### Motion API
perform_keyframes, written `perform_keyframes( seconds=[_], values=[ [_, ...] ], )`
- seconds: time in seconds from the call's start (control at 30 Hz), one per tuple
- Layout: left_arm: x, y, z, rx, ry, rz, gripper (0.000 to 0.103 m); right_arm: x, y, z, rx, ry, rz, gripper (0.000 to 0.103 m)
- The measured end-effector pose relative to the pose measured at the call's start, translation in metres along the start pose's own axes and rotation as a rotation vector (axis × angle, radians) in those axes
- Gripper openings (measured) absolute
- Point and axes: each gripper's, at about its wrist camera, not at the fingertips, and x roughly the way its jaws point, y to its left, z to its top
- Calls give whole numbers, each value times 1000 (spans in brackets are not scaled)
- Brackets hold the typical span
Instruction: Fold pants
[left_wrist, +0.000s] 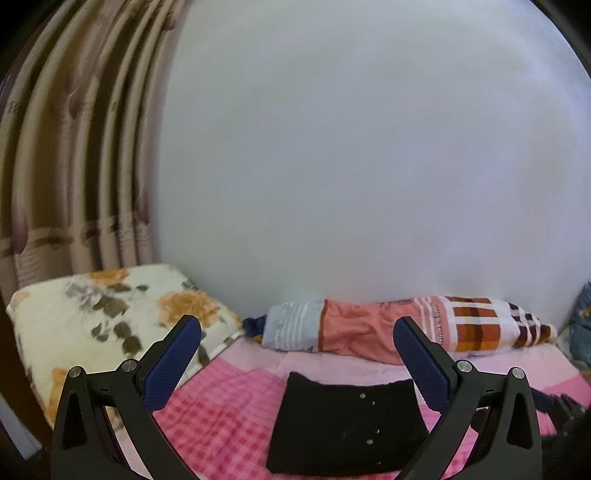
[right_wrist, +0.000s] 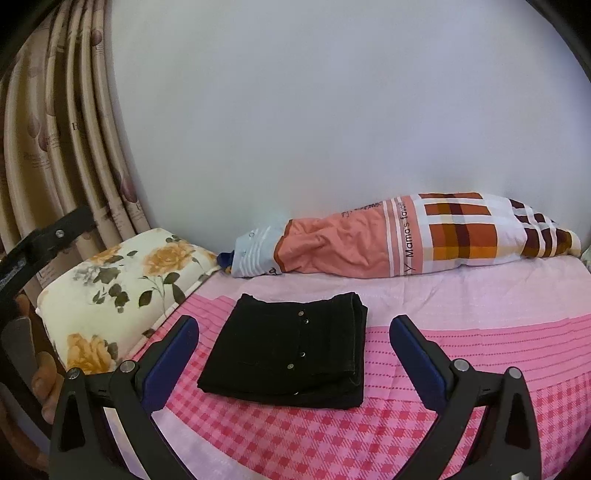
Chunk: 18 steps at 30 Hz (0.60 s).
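The black pants (right_wrist: 291, 354) lie folded into a compact rectangle on the pink checked bedsheet (right_wrist: 332, 435), a row of small metal studs showing on top. In the left wrist view the same folded pants (left_wrist: 347, 424) sit low between the fingers. My left gripper (left_wrist: 297, 332) hangs above and short of them, jaws wide open, nothing between the blue pads. My right gripper (right_wrist: 294, 332) is also open and empty, held just in front of the pants. At the left edge of the right wrist view the left gripper's black body (right_wrist: 44, 236) shows, with a hand (right_wrist: 44, 384) under it.
A floral pillow (right_wrist: 122, 284) lies at the left head of the bed. A rolled orange, plaid and striped blanket (right_wrist: 406, 240) rests along the white wall (right_wrist: 332, 110). Beige patterned curtains (right_wrist: 55, 129) hang at the left. A blue cloth (left_wrist: 581, 321) peeks in at the far right.
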Motion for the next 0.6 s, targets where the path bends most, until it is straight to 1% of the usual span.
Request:
perform_keyframes(
  seconds=[0.1, 0.2, 0.3, 0.47, 0.6],
  values=[
    [2, 2, -2, -24, 45, 19, 103, -3, 2, 0, 2, 2, 5, 102],
    [6, 2, -7, -4, 82, 34, 103, -4, 3, -1, 4, 9, 11, 102],
    [11, 2, -14, 14, 95, 52, 103, -4, 5, -3, 1, 16, 14, 103],
    [24, 6, -27, 5, 148, 17, 103, 1, 4, -7, 3, 39, 17, 102],
    [37, 8, -40, 4, 221, -5, 103, 7, 3, -12, 8, 65, 16, 102]
  ],
)
